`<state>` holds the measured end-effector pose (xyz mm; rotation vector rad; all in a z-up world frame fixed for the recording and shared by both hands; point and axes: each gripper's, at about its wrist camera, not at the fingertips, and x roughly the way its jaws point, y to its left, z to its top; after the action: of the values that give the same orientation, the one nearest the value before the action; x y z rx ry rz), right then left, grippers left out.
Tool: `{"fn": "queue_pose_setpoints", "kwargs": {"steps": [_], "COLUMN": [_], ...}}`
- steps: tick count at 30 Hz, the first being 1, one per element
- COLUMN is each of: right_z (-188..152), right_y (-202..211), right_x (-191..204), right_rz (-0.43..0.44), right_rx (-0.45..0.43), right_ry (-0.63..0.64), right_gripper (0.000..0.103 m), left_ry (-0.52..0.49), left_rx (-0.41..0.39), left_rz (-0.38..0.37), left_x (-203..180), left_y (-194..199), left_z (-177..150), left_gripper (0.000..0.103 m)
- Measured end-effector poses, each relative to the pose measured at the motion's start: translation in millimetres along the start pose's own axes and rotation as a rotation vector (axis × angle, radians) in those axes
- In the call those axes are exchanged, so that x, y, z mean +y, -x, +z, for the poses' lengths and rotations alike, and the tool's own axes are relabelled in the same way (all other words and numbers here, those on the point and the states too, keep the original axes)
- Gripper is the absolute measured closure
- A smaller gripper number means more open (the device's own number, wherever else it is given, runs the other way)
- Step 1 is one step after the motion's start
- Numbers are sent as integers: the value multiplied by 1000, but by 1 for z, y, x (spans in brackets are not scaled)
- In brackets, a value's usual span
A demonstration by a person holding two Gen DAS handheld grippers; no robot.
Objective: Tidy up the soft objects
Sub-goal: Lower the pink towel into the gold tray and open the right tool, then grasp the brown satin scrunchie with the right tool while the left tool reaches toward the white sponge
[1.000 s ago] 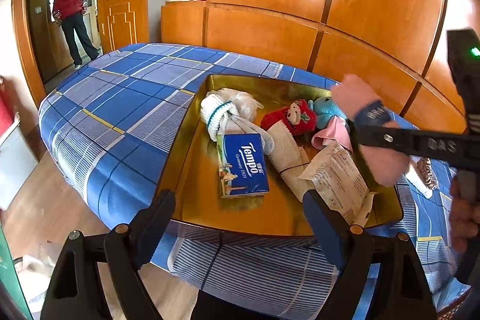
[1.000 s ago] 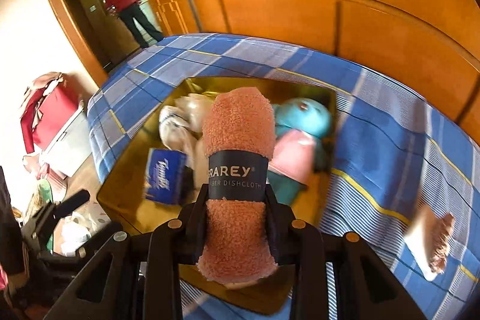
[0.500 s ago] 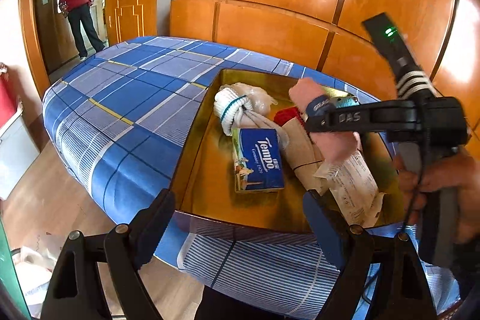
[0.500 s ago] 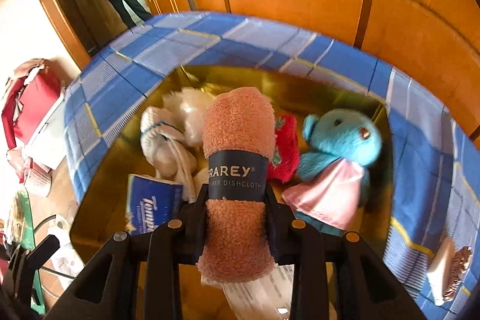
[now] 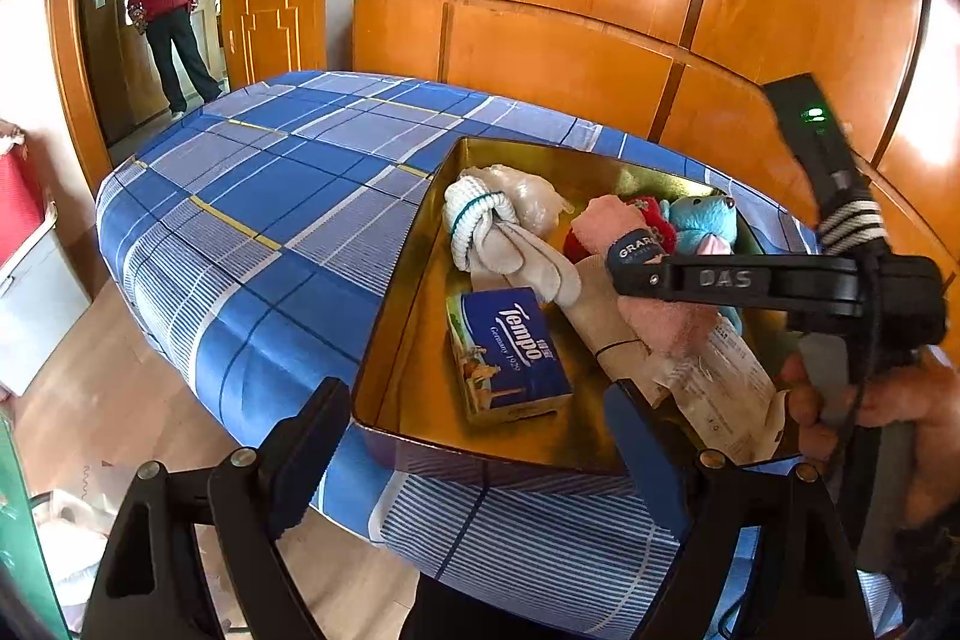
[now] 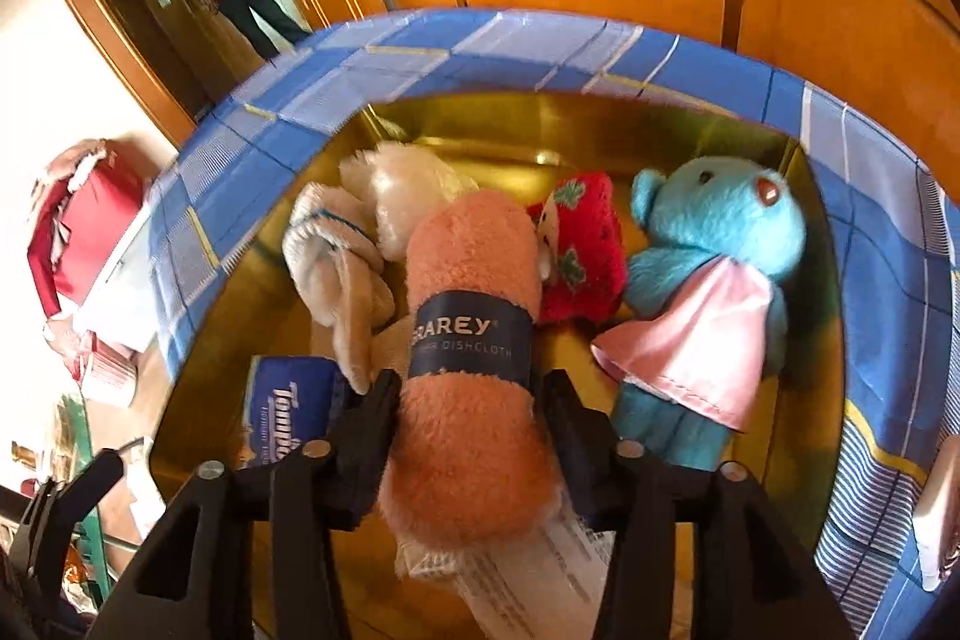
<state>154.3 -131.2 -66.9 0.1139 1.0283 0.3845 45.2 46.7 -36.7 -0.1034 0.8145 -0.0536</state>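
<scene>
- The right gripper point(image 6: 471, 400) is low in the middle of the right wrist view. Its jaws have just been opening. The pink rolled dishcloth point(image 6: 471, 340) lies between them, and a small gap shows on each side of it.
- The dishcloth has a dark blue band around it. It lies in the gold tray point(image 6: 540, 124), on top of a paper packet point(image 6: 528, 580).
- To its right lie a red soft toy point(image 6: 579, 262) and a blue teddy point(image 6: 714, 268) with a pink cape.
- To its left are white bundled socks point(image 6: 336, 268) and a blue tissue pack point(image 6: 288, 412) in the lower left.
- The left gripper point(image 5: 474, 436) sits at the bottom of the left wrist view. Its jaws are spread wide with nothing in them.
- The tray rests on a blue checked cloth point(image 5: 270, 196).
- A person in a red jacket point(image 5: 165, 10) stands in the doorway, upper left.
</scene>
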Motion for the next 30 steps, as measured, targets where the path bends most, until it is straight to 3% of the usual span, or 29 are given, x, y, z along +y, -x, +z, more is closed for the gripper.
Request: {"fn": "queue_pose_setpoints", "kwargs": {"steps": [3,14,21,30], "right_z": [-4,-18,-34,-60], "right_y": [19,76,116,163], "right_x": [-2,-22,-64,-151], "right_rz": [11,-37,-92,-265], "right_rx": [-59,-190,-249,-283], "right_ry": [6,8,-25,-110], "right_gripper": [39,39,39,39], "left_ry": [-11,-59,-106,-188], "left_rx": [-9,-17,-17,-33], "left_rz": [0,-20,-38,-75], "left_x": [-3,-20,-39,-71], "left_y": [3,10,12,17], "left_z": [1,1,1,6], "left_gripper": [16,16,16,16]}}
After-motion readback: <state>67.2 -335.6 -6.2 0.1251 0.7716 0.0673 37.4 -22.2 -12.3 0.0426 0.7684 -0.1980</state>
